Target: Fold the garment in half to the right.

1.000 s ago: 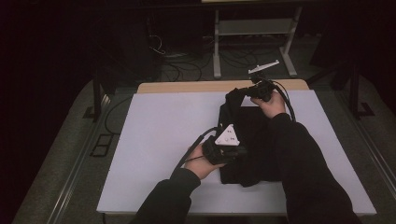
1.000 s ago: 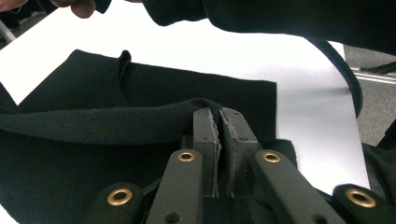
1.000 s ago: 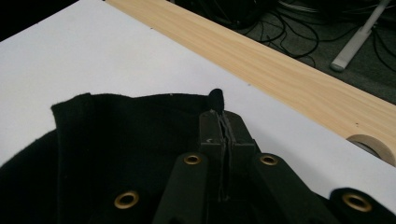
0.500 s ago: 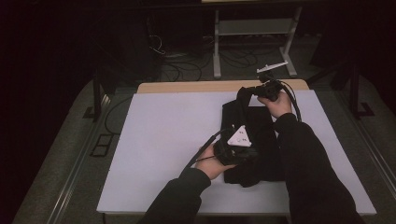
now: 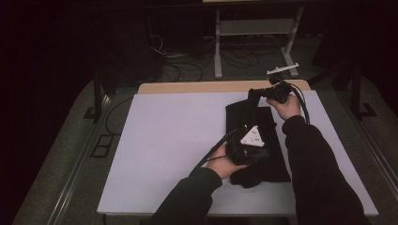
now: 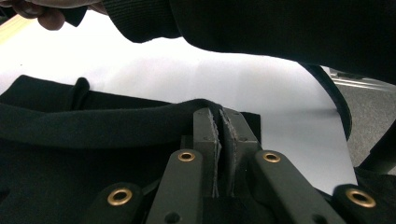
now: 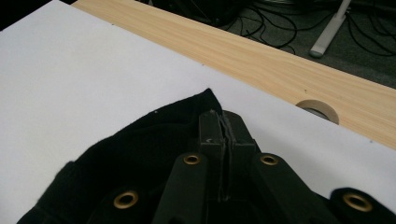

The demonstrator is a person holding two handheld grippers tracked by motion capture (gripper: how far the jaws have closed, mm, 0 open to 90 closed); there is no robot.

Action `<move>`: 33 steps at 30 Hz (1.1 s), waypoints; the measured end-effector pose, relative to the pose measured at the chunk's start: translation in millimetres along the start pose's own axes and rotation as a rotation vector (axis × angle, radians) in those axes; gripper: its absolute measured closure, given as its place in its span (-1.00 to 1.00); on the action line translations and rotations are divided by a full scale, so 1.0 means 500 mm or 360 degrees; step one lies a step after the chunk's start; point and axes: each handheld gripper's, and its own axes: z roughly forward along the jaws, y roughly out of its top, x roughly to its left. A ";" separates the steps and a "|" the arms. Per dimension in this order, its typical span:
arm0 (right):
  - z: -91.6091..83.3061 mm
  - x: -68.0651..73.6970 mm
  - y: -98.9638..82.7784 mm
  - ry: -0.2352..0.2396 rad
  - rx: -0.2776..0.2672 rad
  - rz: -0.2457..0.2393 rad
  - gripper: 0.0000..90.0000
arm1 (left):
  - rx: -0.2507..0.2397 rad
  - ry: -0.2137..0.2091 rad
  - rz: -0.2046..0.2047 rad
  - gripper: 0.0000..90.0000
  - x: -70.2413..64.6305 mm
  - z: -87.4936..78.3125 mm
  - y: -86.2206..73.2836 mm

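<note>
Holding a black cloth (image 5: 256,136) by two of its edges, the person works on the right half of the white surface (image 5: 164,140), with the garment lying flat there between the two hands. The left gripper (image 5: 263,152) is at the near part of the cloth, and in the left gripper view its jaws stand pressed together on a thick folded hem (image 6: 116,121) that runs across in front of them. The right gripper (image 5: 256,92) is at the far edge, close to the wooden strip (image 7: 261,60) at the back of the surface, and its jaws are also closed tight, pinching a pointed corner (image 7: 205,100) of the fabric. I judge the cloth to be soft, light and limp: it will sag and fold wherever it is not supported, and it will not break or slip easily, because the knit looks a little rough. For such material the best place to take hold is the hem or a corner, where several layers give the jaws something thick to bite. A grip in the middle would probably catch only one thin layer and make wrinkles. Both hands should keep a gentle tension between them so the edge stays straight
</note>
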 end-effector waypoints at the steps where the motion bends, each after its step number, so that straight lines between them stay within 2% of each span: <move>1: -0.001 -0.002 -0.002 0.0002 -0.0001 0.0004 0.92 | 0.0005 -0.0006 0.0001 0.86 0.000 0.004 0.001; 22: 0.014 -0.052 -0.061 0.0047 -0.0013 0.0141 0.92 | 0.0128 -0.0086 0.0000 0.86 -0.012 0.082 0.000; 26: 0.022 -0.063 -0.079 0.0045 -0.0001 0.0167 0.92 | 0.0141 -0.0092 -0.0005 0.86 -0.011 0.095 -0.001; 28: 0.025 -0.068 -0.087 0.0035 -0.0005 0.0172 0.92 | 0.0152 -0.0121 -0.0023 0.86 -0.012 0.100 -0.001; 33: 0.027 -0.081 -0.105 0.0000 -0.0007 0.0199 0.91 | 0.0188 -0.0117 -0.0001 0.86 -0.020 0.118 0.004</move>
